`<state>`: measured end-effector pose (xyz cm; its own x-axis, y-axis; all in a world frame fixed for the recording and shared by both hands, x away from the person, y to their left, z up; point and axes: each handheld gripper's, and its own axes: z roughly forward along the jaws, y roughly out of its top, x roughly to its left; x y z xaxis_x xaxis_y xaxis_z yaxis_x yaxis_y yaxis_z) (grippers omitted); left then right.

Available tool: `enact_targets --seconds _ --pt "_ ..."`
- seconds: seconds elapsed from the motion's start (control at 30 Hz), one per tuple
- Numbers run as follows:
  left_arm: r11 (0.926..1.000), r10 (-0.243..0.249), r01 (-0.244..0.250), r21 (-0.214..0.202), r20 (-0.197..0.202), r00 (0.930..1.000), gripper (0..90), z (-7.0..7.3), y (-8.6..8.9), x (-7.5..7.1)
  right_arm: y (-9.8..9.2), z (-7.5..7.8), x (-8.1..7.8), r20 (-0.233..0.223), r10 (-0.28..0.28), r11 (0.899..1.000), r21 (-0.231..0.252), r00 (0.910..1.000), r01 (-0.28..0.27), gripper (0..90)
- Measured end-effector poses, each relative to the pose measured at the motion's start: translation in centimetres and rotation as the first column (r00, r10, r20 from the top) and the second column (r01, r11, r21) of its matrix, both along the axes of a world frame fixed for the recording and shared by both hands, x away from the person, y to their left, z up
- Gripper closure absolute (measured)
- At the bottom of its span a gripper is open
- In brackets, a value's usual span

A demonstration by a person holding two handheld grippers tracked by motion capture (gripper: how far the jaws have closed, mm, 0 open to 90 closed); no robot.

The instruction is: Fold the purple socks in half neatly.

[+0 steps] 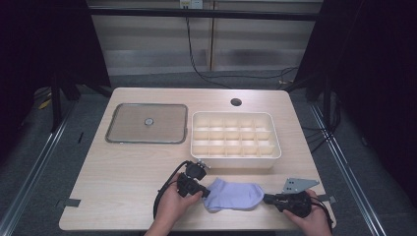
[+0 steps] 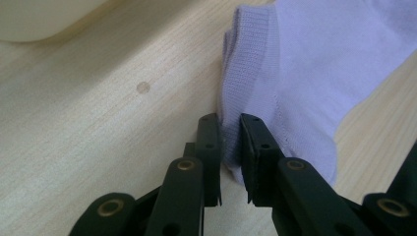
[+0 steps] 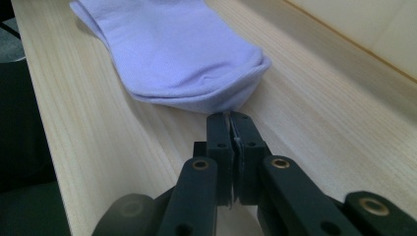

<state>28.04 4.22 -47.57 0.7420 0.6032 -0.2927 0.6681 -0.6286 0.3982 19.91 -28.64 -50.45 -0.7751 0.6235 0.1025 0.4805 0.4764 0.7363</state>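
Left gripper view puts us right at the cuff: our left gripper (image 2: 230,147) has its jaws narrowed around the ribbed edge of a pale lilac sock (image 2: 305,64), cloth between the pads with a sliver of gap left, so we judge the pinch begun rather than firm. At the sock's opposite end our right gripper (image 3: 230,130) sits with its jaws pressed together and holding nothing, the tips just short of the rounded toe. Seen from the high view, the sock (image 1: 233,194) lies flat on the wooden table (image 1: 128,167), just in front of the white divided box (image 1: 235,157), with a clear lid (image 1: 147,123) to that box's left. We expect the sock to be light, limp and quick to sag or fold. The doubled cuff and the toe seam look like the surest holds.
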Motion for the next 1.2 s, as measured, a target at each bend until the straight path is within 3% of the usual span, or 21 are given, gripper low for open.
enact_targets --seconds 0.33,0.57,1.2 --pt "0.998 0.011 -0.013 -0.062 -0.046 0.9989 79.1 0.1 0.8 0.3 0.0 0.0 0.0 -0.004 0.001 1.0 0.004 1.0 -0.001 87.6" --pt "0.9948 -0.003 -0.005 -0.101 -0.08 0.9968 79.4 1.0 1.1 0.4 0.0 0.0 0.0 -0.005 0.0 1.0 0.004 1.0 0.0 87.7" --pt "0.9917 -0.039 0.026 -0.126 -0.095 0.9947 79.6 2.7 0.8 0.7 0.0 0.0 0.0 -0.007 -0.003 1.0 0.005 1.0 0.003 87.7"
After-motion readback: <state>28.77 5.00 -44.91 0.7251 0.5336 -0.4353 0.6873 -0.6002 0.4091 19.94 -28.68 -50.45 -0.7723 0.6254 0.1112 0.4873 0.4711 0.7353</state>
